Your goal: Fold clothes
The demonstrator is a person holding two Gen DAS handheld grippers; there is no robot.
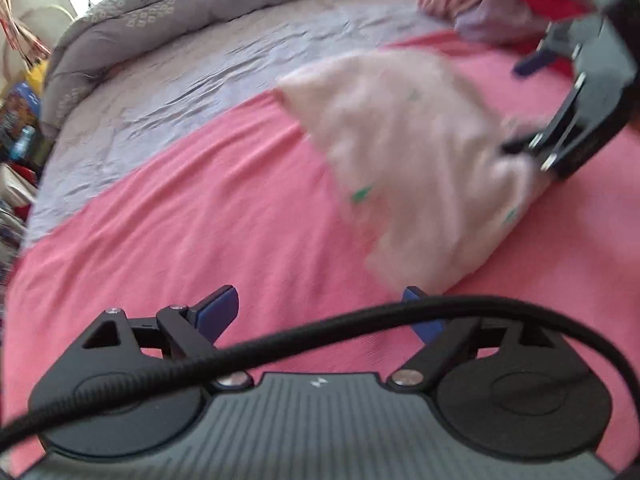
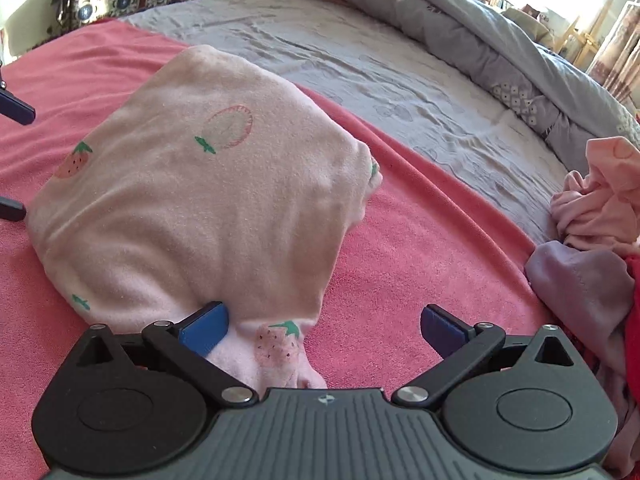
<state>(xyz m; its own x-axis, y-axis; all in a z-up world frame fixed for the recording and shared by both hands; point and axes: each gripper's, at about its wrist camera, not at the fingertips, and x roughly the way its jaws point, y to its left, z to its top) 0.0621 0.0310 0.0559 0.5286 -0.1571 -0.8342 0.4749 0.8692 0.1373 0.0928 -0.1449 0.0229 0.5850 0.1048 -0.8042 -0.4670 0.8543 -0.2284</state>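
1. One folded pale-pink strawberry-print garment (image 2: 192, 208).
2. One coral-pink blanket (image 2: 420, 248).
3. One grey bedsheet (image 2: 360, 64).
4. One grey patterned quilt (image 2: 500, 52).
5. One heap of unfolded clothes (image 2: 600, 240).
6. Two black grippers with blue pads: left gripper (image 1: 324, 316), right gripper (image 2: 324, 328).

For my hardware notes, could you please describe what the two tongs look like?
Both tongs, left and right, look alike: black linkage arms with silver rivets, blue pads on the fingertips, round black discs either side of a ribbed grey body bearing a small white logo. A black corrugated cable crosses the left one.
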